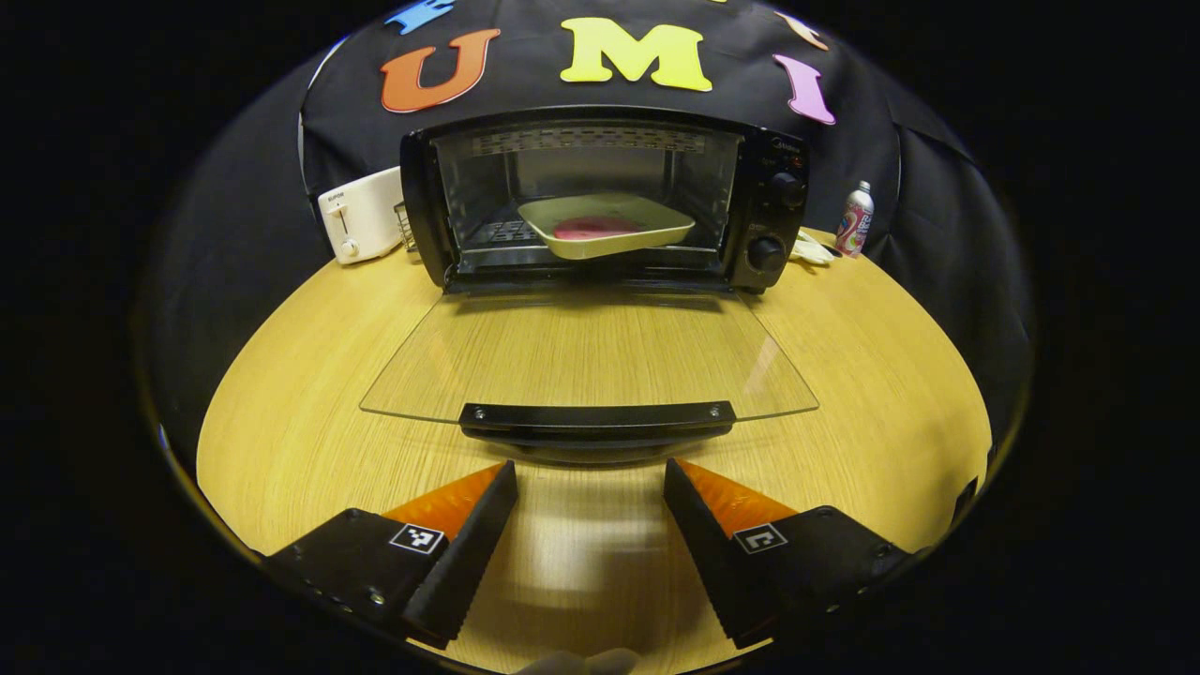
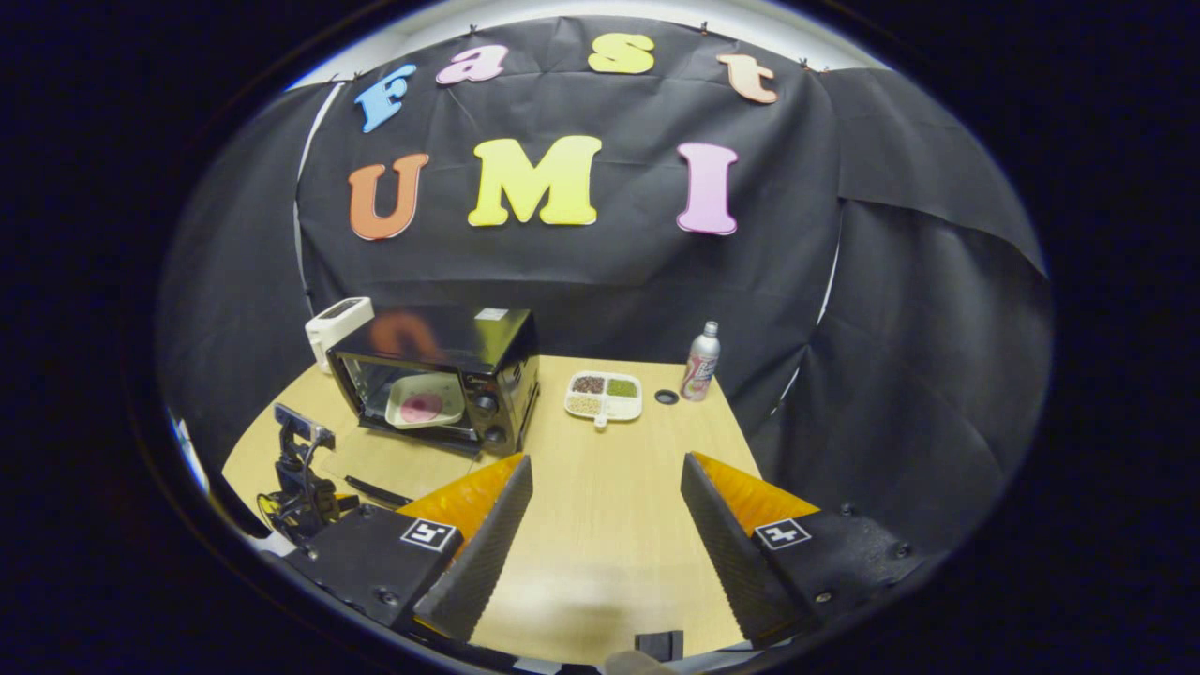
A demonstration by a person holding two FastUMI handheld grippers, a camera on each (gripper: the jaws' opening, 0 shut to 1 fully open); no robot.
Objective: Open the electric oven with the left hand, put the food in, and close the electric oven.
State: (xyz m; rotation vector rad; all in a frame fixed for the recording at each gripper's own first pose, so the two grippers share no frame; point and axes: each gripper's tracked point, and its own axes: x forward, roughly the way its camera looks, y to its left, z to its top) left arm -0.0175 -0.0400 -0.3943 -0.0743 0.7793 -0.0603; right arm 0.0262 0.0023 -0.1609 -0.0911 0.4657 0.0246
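Table (image 1: 309, 394): a round wooden top is carrying everything in the booth.
Electric oven (image 1: 600, 202): standing at the back of the table, its glass door (image 1: 591, 356) is lying fully down and flat, handle toward the left gripper.
Plate (image 1: 607, 225): a pale square dish is sitting inside the oven cavity, holding the pink food (image 1: 595, 227).
Toaster (image 1: 361, 214): white, sitting just left of the oven.
Snack tray (image 2: 605, 395): lying right of the oven, near a can (image 2: 700, 362).
Left gripper (image 1: 591, 478): fingers are spread wide, hovering just short of the door handle, touching nothing.
Right gripper (image 2: 607, 473): fingers are spread apart and empty, hanging well back from the oven.
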